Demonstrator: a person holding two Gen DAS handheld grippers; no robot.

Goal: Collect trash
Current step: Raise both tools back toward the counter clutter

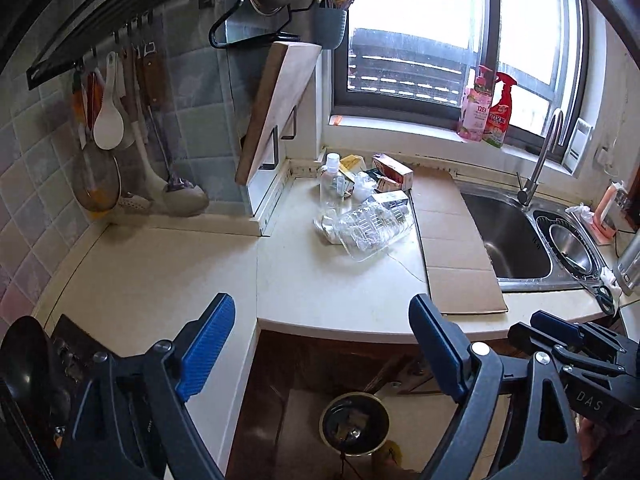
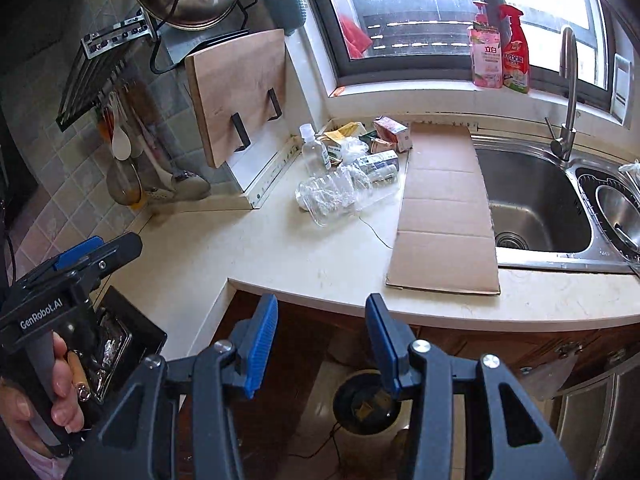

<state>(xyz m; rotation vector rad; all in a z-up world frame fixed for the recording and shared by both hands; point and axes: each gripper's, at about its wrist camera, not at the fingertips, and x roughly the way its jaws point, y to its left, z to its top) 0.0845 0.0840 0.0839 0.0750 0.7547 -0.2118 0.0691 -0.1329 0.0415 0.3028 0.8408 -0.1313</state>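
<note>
From my left wrist view, the left gripper [image 1: 322,344] is released and empty, over the desk [image 1: 160,276] edge. The trash pile [image 1: 362,200] sits at the back near the window; its crushed clear bottle [image 1: 370,228] lies on its side, long axis running lower-left to upper-right. A small bottle [image 1: 332,184] stands upright.

From my right wrist view, the right gripper [image 2: 322,344] is released, empty. The crushed clear bottle [image 2: 336,196] points toward the cardboard sheet [image 2: 444,208]. The bin [image 2: 370,404] stands on the floor below.

Bright window [image 1: 420,32] lights tiled wall [image 1: 36,184] and pale countertop [image 1: 160,272].
</note>
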